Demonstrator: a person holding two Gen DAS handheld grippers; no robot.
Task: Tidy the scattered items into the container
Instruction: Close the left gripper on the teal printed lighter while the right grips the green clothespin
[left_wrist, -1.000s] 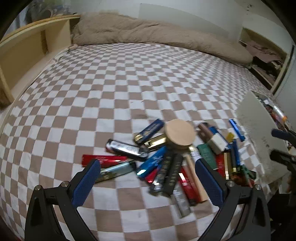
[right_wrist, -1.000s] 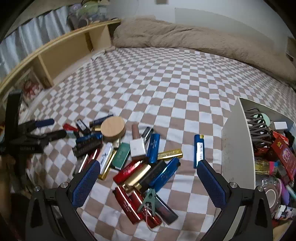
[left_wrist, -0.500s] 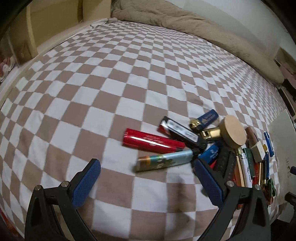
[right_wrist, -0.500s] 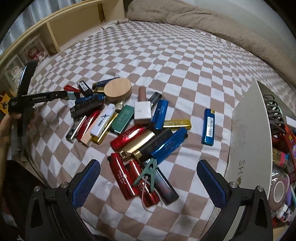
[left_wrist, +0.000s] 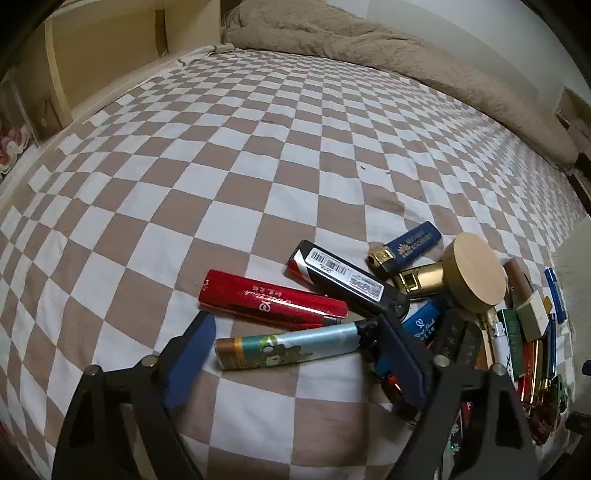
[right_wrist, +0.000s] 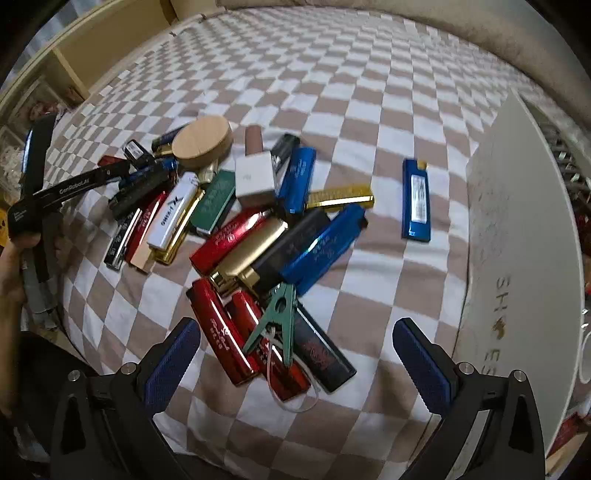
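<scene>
The bed (left_wrist: 229, 155), spread with a brown and white checked sheet, carried everything. At its right side stood a white box (right_wrist: 517, 236), the container; past its wall only dark hair clips and red packets could be made out, blurred at the frame's edge. A heap of lighters (right_wrist: 236, 229) lay on the sheet left of the box, with a round wooden lid (right_wrist: 202, 141) at its far end, a green clothes peg (right_wrist: 275, 317) at its near end, and one blue lighter (right_wrist: 417, 201) apart, nearer the box.

The left claw (left_wrist: 291, 354) was low over the heap's edge, released, its pads either side of a pale blue patterned lighter (left_wrist: 288, 345) that lay crosswise between them, not yet pinched. A red lighter (left_wrist: 271, 301) lay just beyond it.

The right claw (right_wrist: 295, 354) hung wide apart, holding nothing, above the peg and the nearest red lighters.
</scene>
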